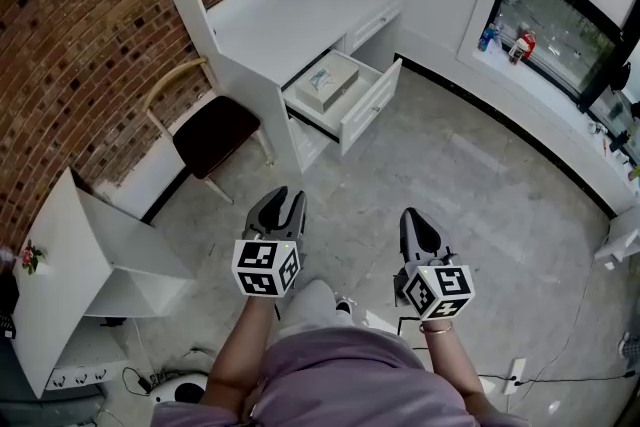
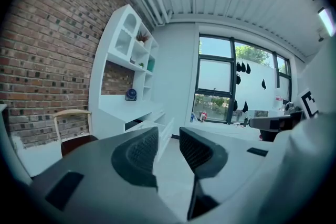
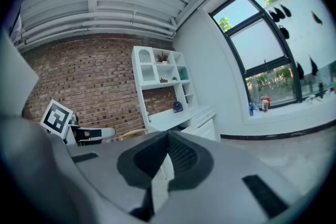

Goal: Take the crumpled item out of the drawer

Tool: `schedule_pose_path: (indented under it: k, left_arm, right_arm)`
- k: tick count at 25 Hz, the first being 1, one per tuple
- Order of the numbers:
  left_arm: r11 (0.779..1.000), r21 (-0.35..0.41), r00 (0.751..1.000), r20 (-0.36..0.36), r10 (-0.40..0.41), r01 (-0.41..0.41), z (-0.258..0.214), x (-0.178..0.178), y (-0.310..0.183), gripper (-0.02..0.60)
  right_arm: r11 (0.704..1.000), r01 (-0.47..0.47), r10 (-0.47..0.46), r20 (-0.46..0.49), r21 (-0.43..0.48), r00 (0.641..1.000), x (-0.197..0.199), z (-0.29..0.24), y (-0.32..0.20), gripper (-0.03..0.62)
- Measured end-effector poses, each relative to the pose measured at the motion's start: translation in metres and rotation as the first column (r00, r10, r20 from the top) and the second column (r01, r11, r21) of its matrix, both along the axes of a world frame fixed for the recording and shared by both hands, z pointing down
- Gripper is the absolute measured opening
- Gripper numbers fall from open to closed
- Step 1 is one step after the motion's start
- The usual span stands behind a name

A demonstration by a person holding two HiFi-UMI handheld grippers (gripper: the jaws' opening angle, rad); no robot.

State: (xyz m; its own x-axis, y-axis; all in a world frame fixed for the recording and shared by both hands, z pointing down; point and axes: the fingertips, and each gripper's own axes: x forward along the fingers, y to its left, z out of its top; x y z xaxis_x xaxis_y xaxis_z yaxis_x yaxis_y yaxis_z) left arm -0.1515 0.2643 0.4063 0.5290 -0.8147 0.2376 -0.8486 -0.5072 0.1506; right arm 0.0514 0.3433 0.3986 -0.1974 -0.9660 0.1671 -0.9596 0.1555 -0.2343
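We have barely begun: the crumpled item (image 1: pixel 327 81) lies in the open drawer (image 1: pixel 372 105) at twelve o'clock, well apart from us. Our left hand-held gripper (image 1: pixel 285 203) is part-open and empty, and our right hand-held gripper (image 1: pixel 418 215) is closed on nothing.

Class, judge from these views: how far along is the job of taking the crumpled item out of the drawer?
Done: the drawer stands pulled open. In hand: nothing. The left gripper has its jaws apart and empty, the right gripper is shut on nothing, and both hang over the floor, short of the desk. Left: reach in, grip the pale crumpled item lying inside and lift it out.
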Motion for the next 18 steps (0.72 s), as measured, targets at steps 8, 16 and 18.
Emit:
schedule_pose_path:
  k: [8, 16, 18]
  left_arm:
    - [1.000, -0.009, 1.000, 0.006, -0.012, 0.012, 0.007, 0.002, -0.027, 0.179]
    - [1.000, -0.005, 0.999, 0.034, -0.007, 0.007, 0.019, 0.012, -0.107, 0.209]
    - [1.000, 0.003, 0.999, 0.037, -0.001, 0.001, 0.019, 0.016, -0.135, 0.213]
  right_arm:
    - [1.000, -0.024, 0.024, 0.009, -0.005, 1.000, 0.009, 0.005, -0.019, 0.003]
    - [0.999, -0.032, 0.032, 0.005, 0.006, 0.999, 0.014, 0.006, -0.088, 0.002]
    - [0.999, -0.039, 0.039, 0.002, 0.013, 0.999, 0.019, 0.004, -0.113, 0.002]
